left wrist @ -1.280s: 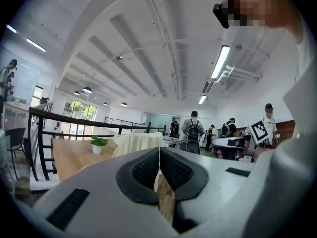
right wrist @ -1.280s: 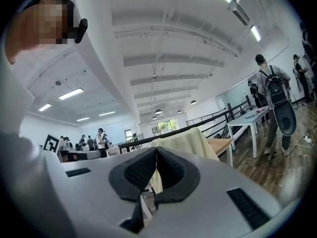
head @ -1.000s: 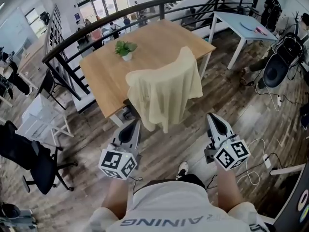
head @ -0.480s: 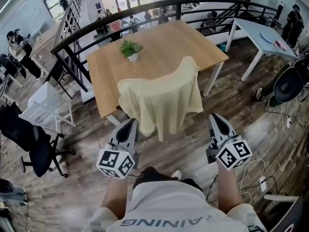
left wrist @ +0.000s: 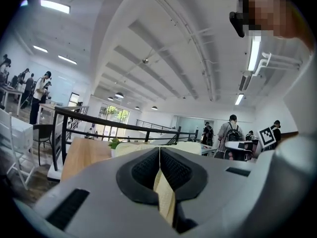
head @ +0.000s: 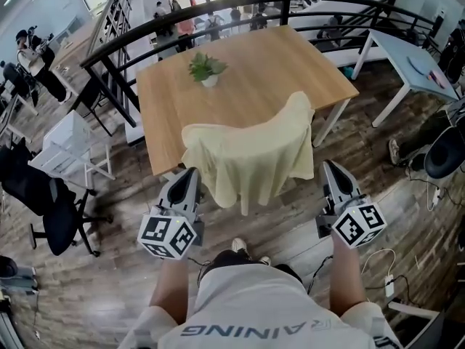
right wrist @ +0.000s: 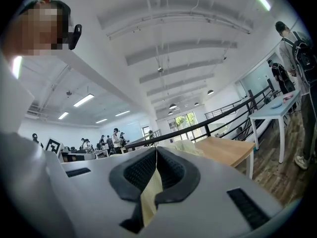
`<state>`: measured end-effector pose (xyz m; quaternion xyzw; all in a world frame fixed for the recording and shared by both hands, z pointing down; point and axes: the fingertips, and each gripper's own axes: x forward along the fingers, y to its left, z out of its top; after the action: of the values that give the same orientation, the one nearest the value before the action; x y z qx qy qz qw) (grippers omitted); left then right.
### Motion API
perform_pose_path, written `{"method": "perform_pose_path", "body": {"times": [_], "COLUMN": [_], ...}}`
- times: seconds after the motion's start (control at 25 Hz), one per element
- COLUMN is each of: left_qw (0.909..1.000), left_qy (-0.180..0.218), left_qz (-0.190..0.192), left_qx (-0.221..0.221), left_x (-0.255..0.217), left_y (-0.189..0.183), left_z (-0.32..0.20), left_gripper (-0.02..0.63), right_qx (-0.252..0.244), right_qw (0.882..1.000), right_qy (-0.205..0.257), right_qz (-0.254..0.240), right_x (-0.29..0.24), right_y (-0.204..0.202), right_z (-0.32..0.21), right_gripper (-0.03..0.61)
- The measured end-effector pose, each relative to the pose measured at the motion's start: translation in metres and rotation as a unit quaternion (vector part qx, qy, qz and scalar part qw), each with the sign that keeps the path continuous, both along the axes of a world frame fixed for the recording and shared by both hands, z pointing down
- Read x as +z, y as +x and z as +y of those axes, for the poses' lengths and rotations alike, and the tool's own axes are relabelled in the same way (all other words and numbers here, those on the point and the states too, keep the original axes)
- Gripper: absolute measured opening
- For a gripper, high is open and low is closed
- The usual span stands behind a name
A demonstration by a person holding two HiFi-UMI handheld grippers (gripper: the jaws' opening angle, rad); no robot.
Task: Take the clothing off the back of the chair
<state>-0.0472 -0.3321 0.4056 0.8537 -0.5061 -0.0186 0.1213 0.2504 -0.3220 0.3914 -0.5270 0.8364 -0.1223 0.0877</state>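
**While both grippers are closed and empty, the clothing hangs ahead on the chair**

Since neither gripper has anything between its jaws, the task looks to be at the approach stage. The left gripper (head: 187,174) has its jaws pressed together, and so does the right gripper (head: 331,169). Each gripper view shows only a thin slit with pale cloth beyond it, none of it pinched.

The pale yellow clothing (head: 251,155) lies ahead of both grippers and between them. It is draped over the chair back so fully that the chair itself is hidden. Its lower left corner hangs just ahead of the left gripper, and its right edge sits a little inward of the right gripper. Beyond the clothing stands the wooden table (head: 269,64), with a small potted plant (head: 208,70) on its far part.

The grippers flank the clothing, probably so that each can take one side and lift it evenly off the back. For that the jaws must open first. Loose folds may slip if only one layer is caught.
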Motion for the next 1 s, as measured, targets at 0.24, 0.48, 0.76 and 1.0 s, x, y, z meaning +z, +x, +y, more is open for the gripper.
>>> {"method": "perform_pose_path", "body": {"times": [0.24,0.48,0.76,1.0], "left_qw": [0.9999,0.9986,0.9908,0.9769], "left_qy": [-0.003,-0.046,-0.118,-0.163], "left_qz": [-0.005,-0.018,0.035,0.113], "left_qx": [0.012,0.021,0.056,0.081], "left_x": [-0.001,0.0,0.023,0.036], "left_y": [-0.019,-0.037,-0.052,-0.061], "left_z": [-0.037,-0.064,-0.109,-0.146], "left_gripper": [0.035,0.037,0.224,0.244], "right_qx": [-0.009,-0.037,-0.132,-0.219], "right_qw": [1.0,0.995,0.977,0.949], "right_qy": [-0.016,-0.072,-0.149,-0.224], "right_qz": [0.012,0.06,0.073,0.031], "right_x": [-0.01,-0.013,-0.001,0.024], "right_y": [-0.006,0.009,0.025,0.019], "right_z": [-0.041,-0.078,-0.154,-0.21], "right_gripper": [0.025,0.089,0.206,0.287]}}
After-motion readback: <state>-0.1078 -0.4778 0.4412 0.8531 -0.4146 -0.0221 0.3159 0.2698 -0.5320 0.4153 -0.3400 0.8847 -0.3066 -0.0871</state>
